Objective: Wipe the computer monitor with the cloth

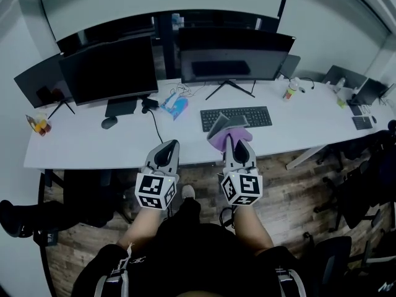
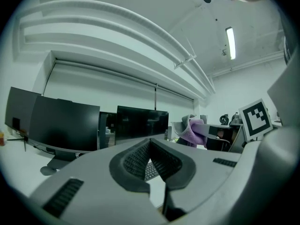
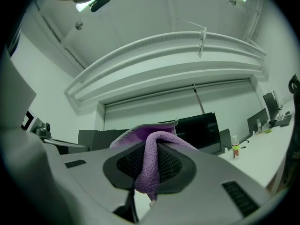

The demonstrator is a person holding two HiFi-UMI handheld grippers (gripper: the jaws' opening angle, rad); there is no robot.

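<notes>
The purple cloth (image 3: 149, 170) is pinched in the right tool (image 1: 237, 146), whose jaws are clamped on a fold of it, so that the loose part bunches up over the tips and hangs a little below them. Straight ahead of that tool, and well apart from it, stands the wide dark monitor (image 1: 235, 54) that we judge to be the one to wipe; the keyboard (image 1: 236, 117) lies on the tabletop (image 1: 93, 144) between tool and screen. We take the pick-up as done and the step in hand as the carry towards the screen, with no wiping begun. The next move calls for us to lift the right tool forward over the keyboard and lay the bunched cloth flat against the glass, lightly enough that the stand does not rock. The left tool (image 2: 150, 161) is held beside the right one, to its left, jaws together at the tips with nothing between them. Ahead of it stands a second monitor (image 1: 114, 70), with a mouse (image 1: 109, 122) in front of that. As for containers, a small bottle (image 1: 289, 90) stands ahead and to the right of the right tool; we cannot tell what it holds.
</notes>
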